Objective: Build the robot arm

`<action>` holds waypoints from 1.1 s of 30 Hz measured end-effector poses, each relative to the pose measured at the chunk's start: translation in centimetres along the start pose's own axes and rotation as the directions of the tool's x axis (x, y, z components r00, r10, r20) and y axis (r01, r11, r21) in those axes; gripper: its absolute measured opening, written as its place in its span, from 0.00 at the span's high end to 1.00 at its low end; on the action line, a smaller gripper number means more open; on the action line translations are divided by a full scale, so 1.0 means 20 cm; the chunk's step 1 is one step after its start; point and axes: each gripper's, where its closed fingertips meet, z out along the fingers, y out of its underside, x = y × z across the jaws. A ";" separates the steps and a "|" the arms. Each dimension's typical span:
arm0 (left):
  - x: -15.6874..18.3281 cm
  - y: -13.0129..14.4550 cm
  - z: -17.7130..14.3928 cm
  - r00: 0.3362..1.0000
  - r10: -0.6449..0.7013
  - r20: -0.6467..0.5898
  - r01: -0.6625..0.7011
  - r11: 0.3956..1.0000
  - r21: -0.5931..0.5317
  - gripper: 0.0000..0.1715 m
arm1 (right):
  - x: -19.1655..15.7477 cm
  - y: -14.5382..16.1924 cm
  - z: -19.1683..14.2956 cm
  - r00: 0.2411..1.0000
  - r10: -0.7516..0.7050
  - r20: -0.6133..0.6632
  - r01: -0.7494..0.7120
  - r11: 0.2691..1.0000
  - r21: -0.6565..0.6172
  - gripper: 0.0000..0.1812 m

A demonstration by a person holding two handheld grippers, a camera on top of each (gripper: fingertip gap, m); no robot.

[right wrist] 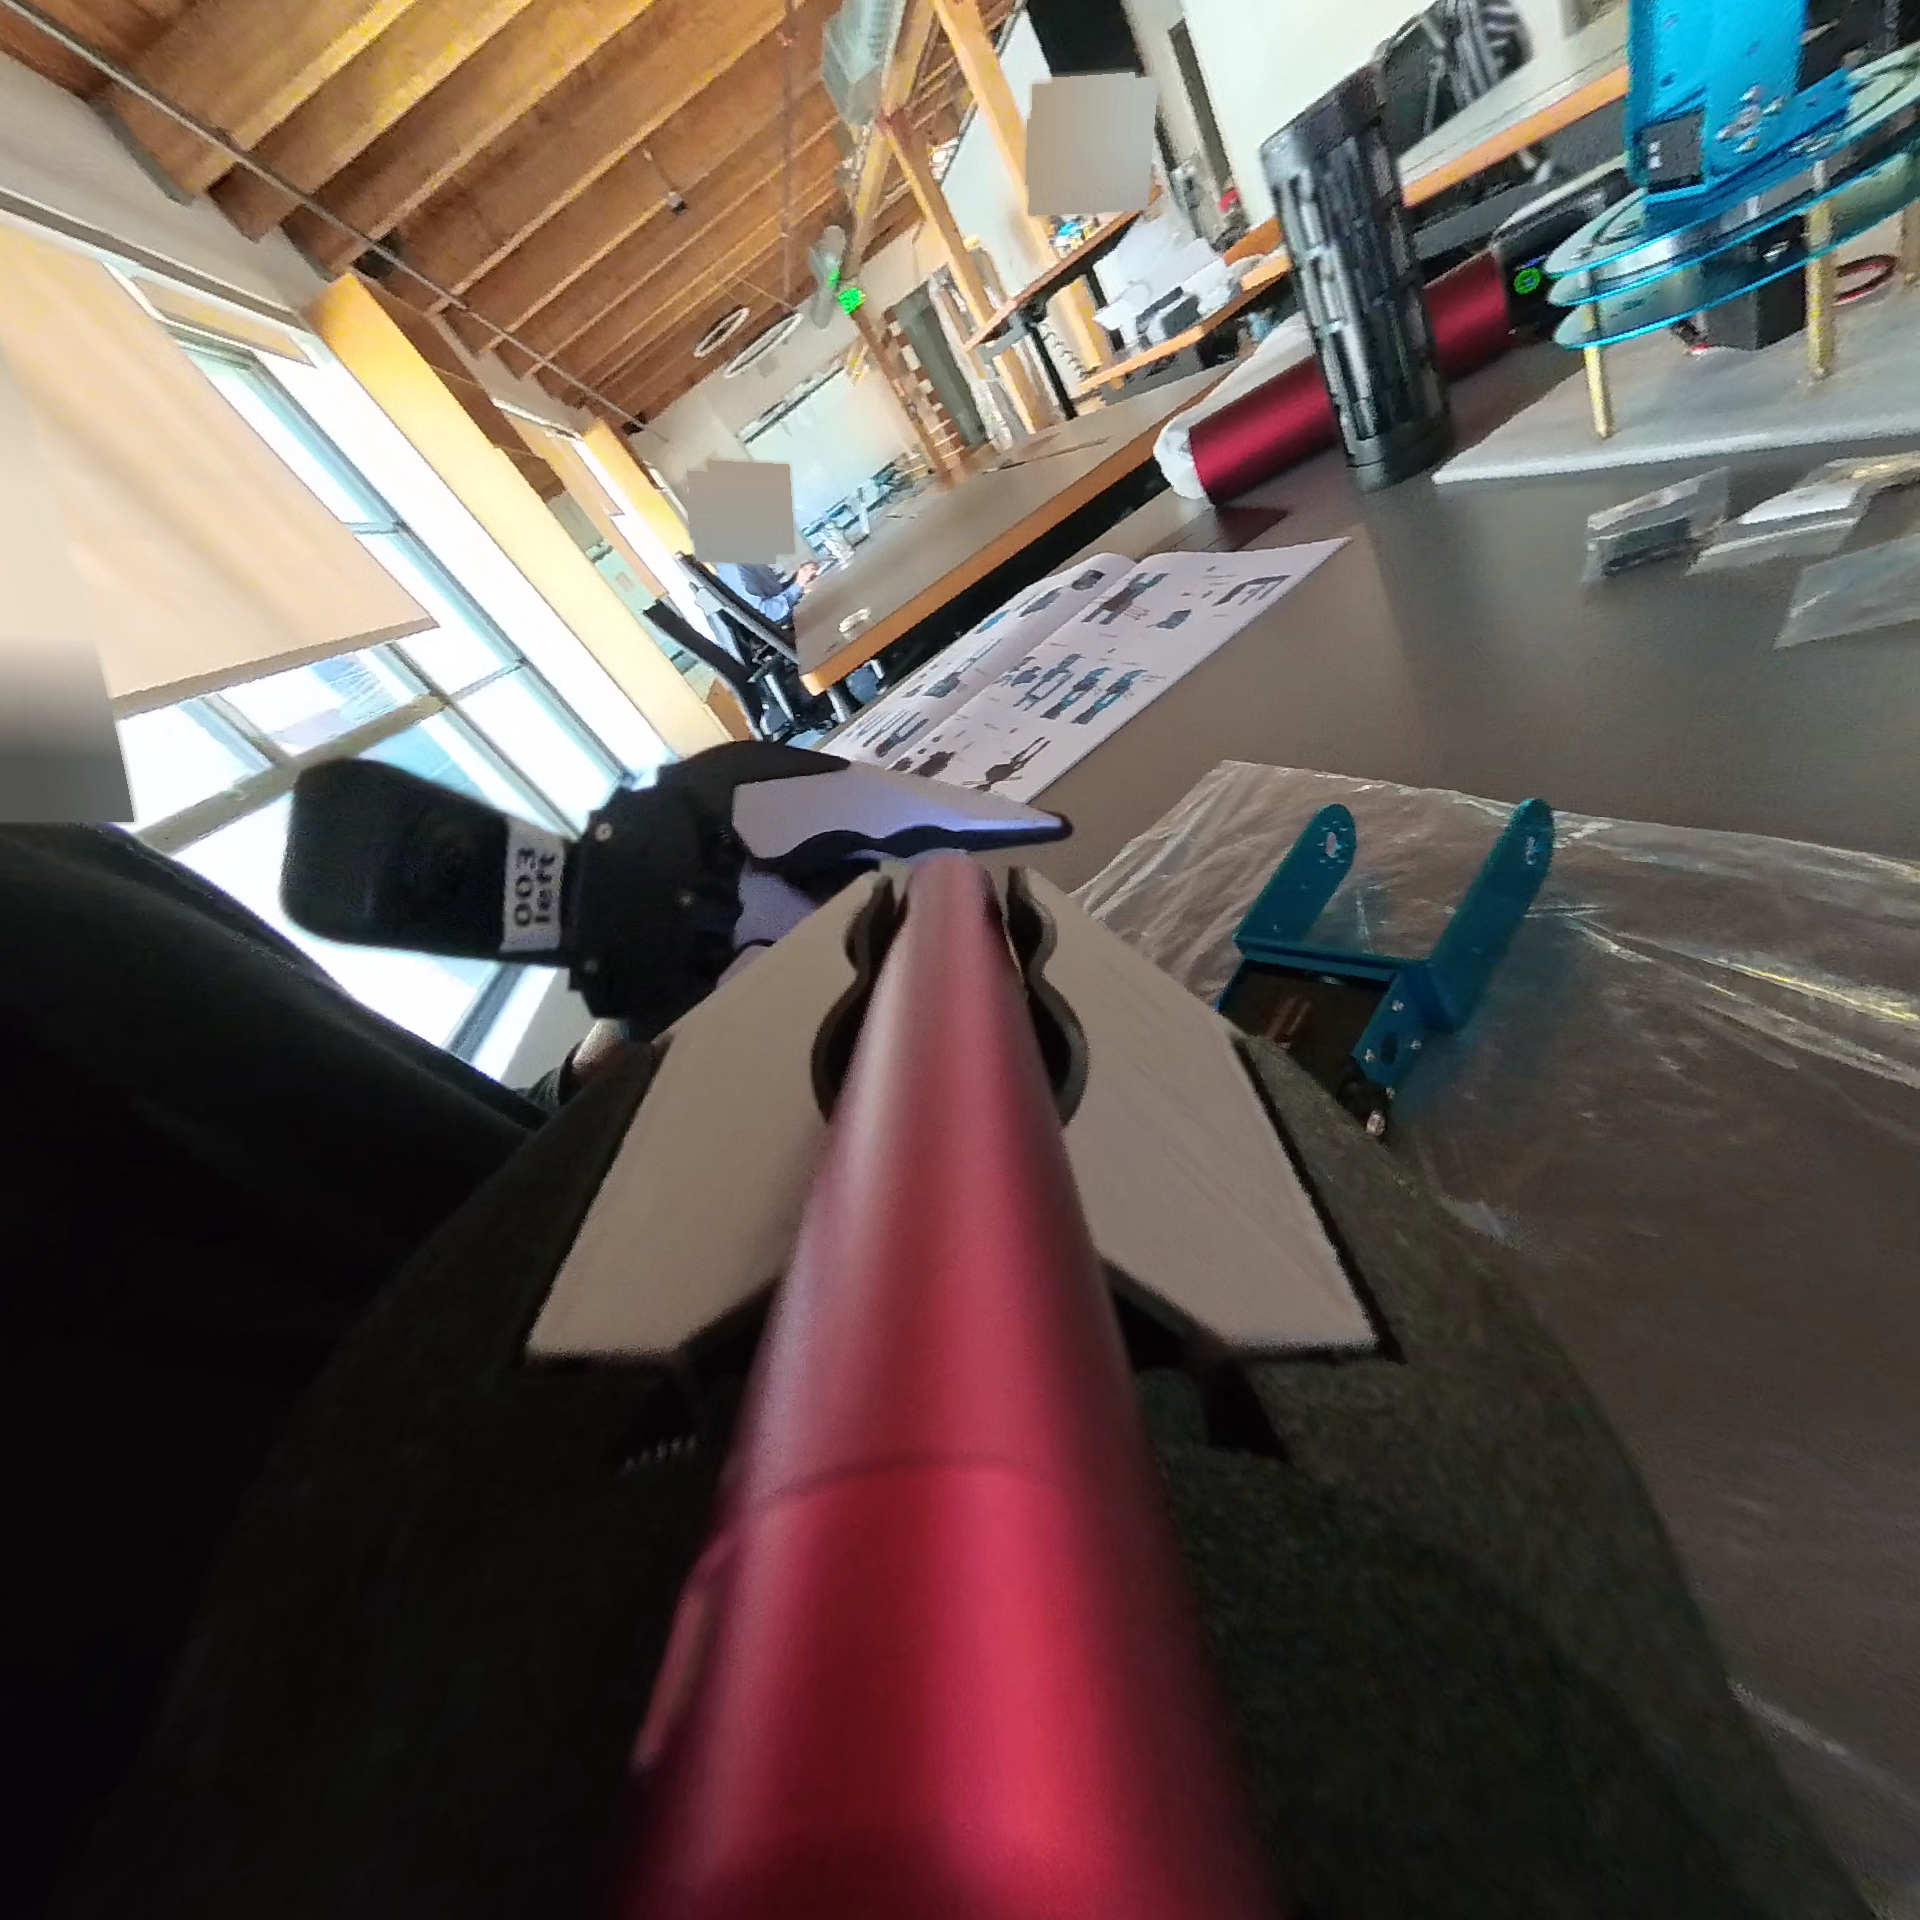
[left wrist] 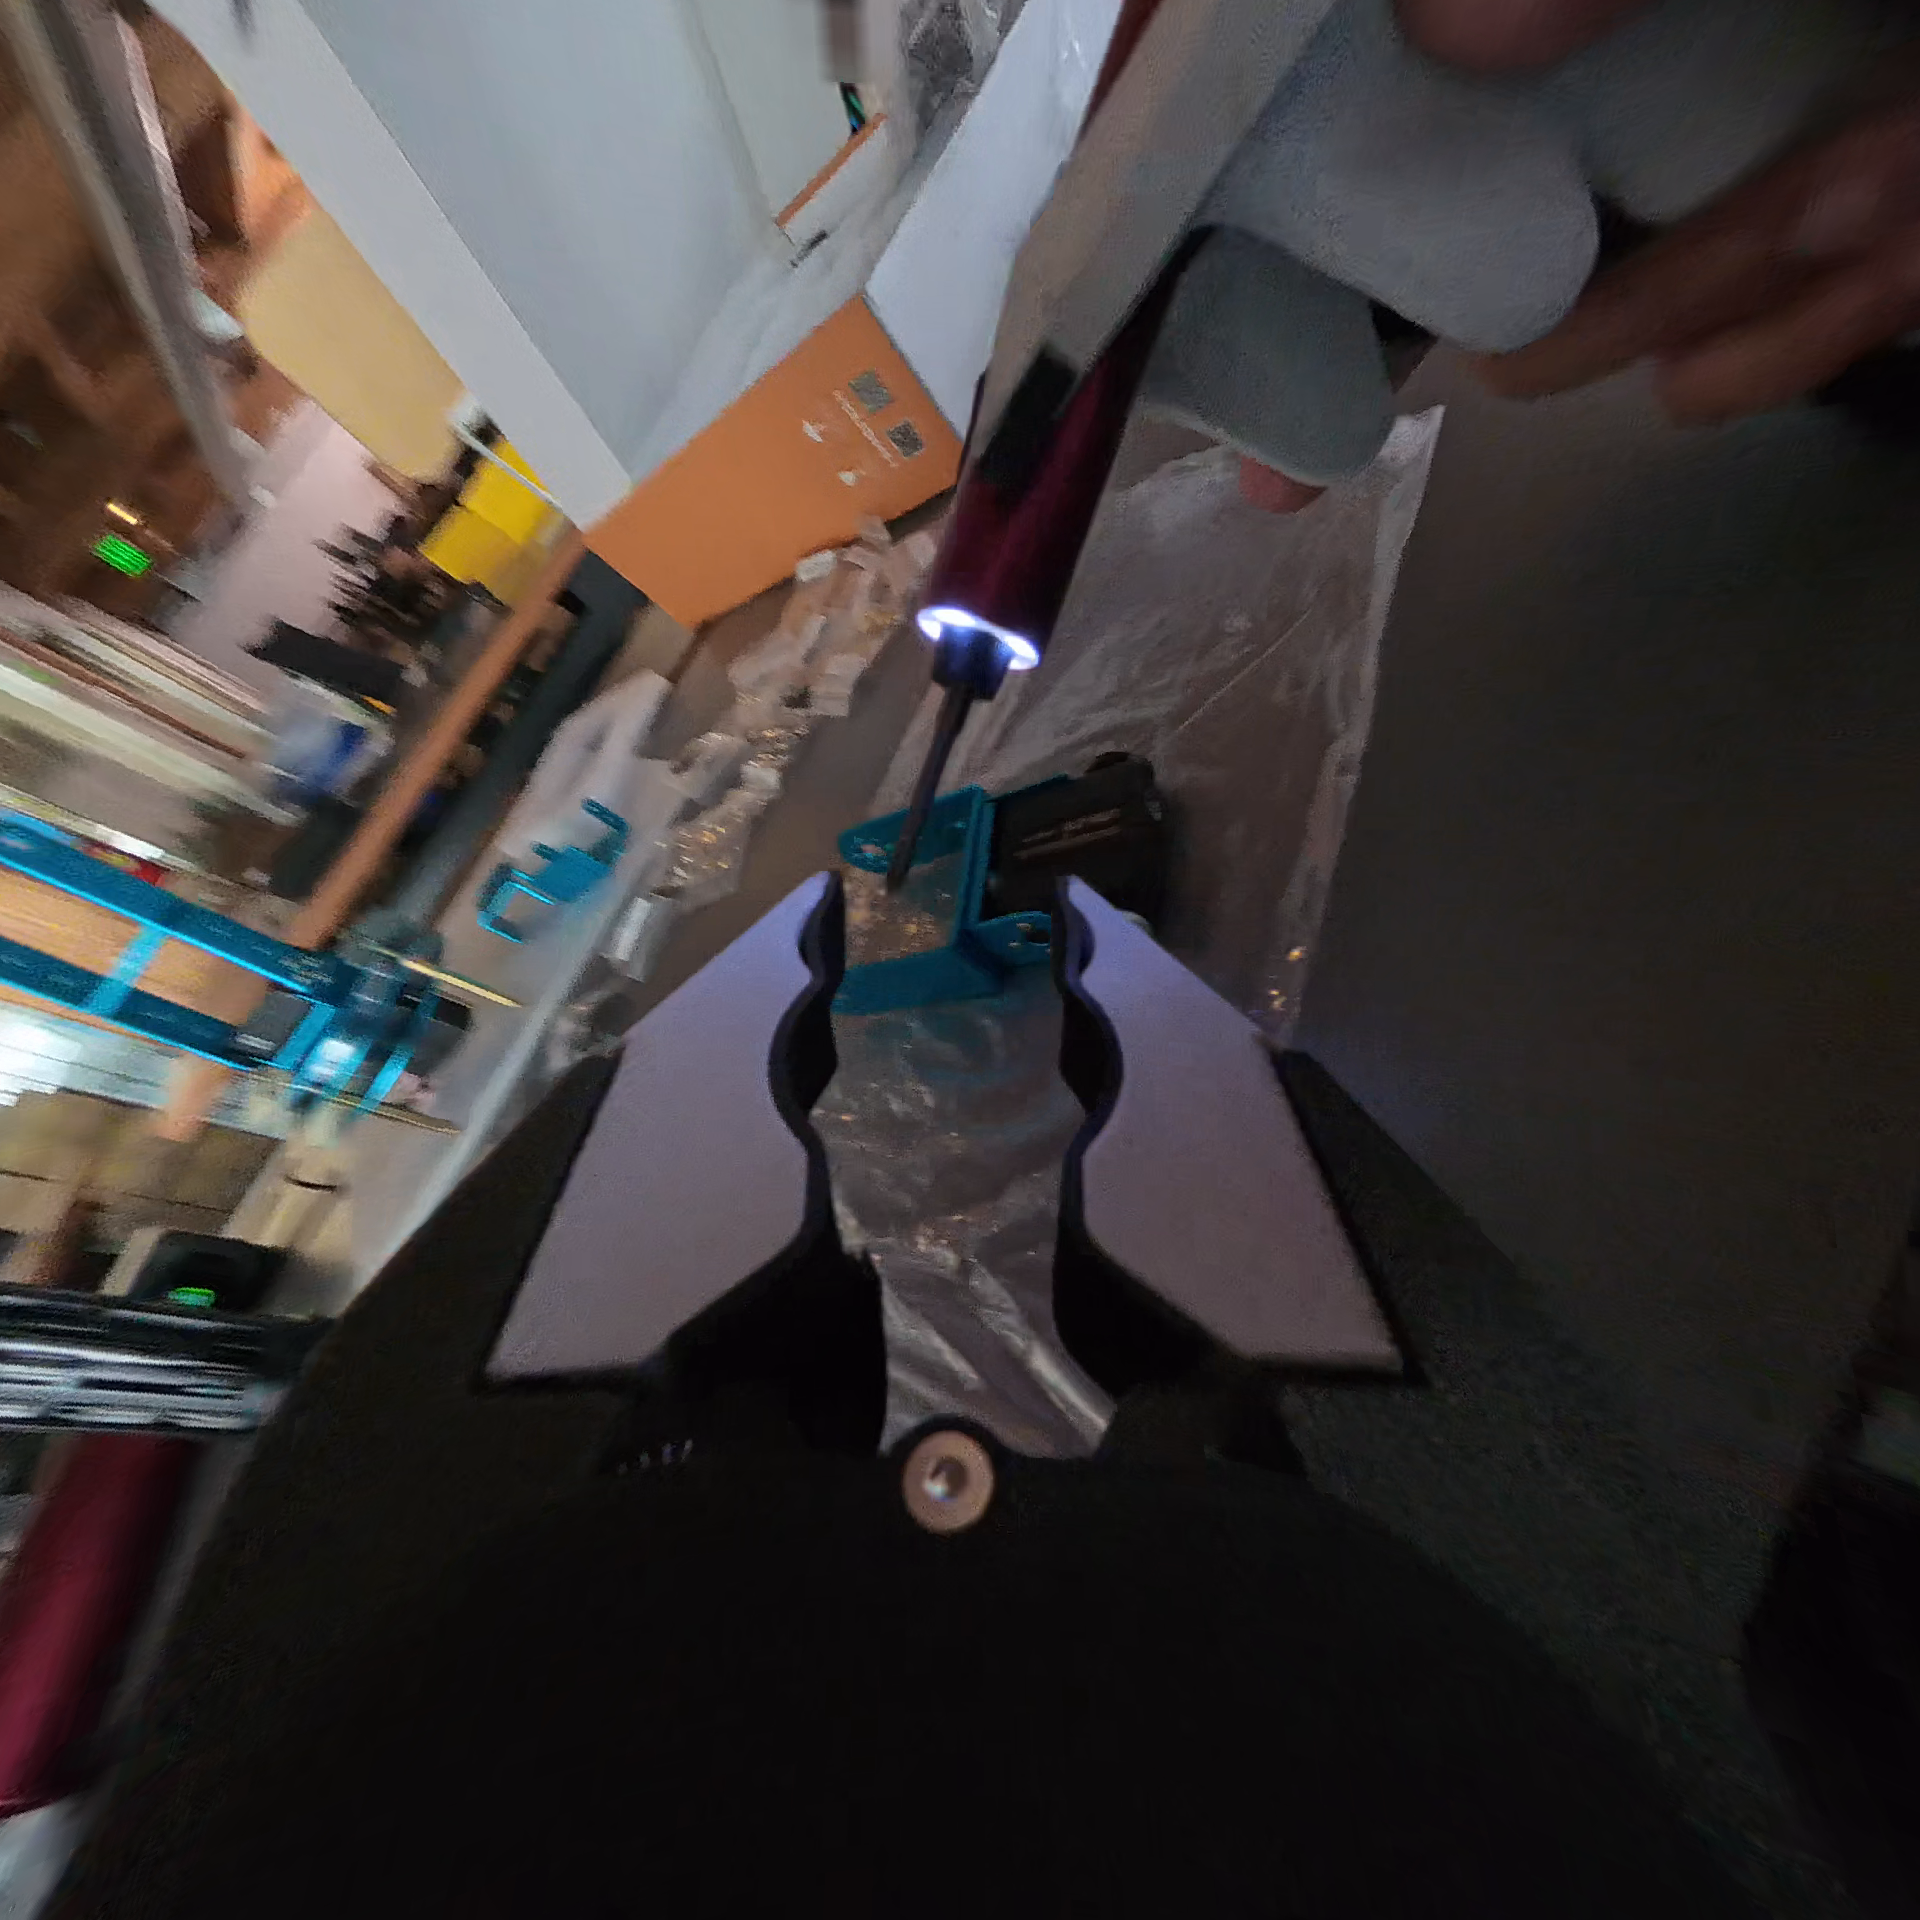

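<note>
The blue bracket (left wrist: 914, 987) sits at the centre of the left wrist view, between the tips of your left tool (left wrist: 951, 904). The two fingers press its opposite sides, so the tool looks clamped on it. A black servo (left wrist: 1086, 821) is fixed to the bracket at its 1 o'clock side.

The bracket is thin folded metal. Judge it light, stiff and slick on its painted faces, likely to twist in the grip if pushed off-centre. The flat side walls look like the surest place to hold. The perforated ears and the servo body look poorer, the servo probably being the fragile part.

The bit (left wrist: 930, 779) of the red screwdriver (left wrist: 1039, 488) comes down from 12 o'clock, and its tip meets the bracket's inner face. A white ring light (left wrist: 977, 634) glows at the driver's nose. Your right tool (right wrist: 945, 883) is closed round the driver's smooth barrel, which runs along the fingers. The barrel looks heavier and slippery, so a hold in the finger notches seems sound.

Under the bracket lies a crinkled clear plastic bag (left wrist: 956, 1195), soft and likely to slide on the dark desk (right wrist: 1507, 644). In the right wrist view a second blue bracket (right wrist: 1455, 935) stands on the bag at 3 o'clock from the driver. Farther off there are an open booklet (right wrist: 1091, 644) at 12 o'clock and a black cylinder (right wrist: 1361, 312) at 1 o'clock.
</note>
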 end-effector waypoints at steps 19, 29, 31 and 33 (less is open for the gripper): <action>-0.08 0.14 -0.03 0.989 0.136 0.054 -0.135 0.990 -0.031 1.00 | 0.10 -0.03 -0.11 0.996 0.087 0.007 -0.087 0.996 0.011 0.88; -0.02 -0.03 0.10 0.997 0.067 -0.039 -0.064 0.995 0.074 0.89 | 0.16 -0.04 -0.10 0.998 0.067 -0.002 -0.067 0.998 -0.011 0.88; -0.01 -0.06 0.13 0.997 0.069 -0.046 -0.065 0.994 0.083 0.90 | 0.18 -0.04 -0.10 0.998 0.068 -0.005 -0.068 0.998 -0.019 0.88; 0.00 -0.08 0.14 0.996 0.071 -0.053 -0.065 0.993 0.096 0.98 | 0.18 -0.04 -0.10 0.997 0.073 0.005 -0.073 0.997 -0.019 0.87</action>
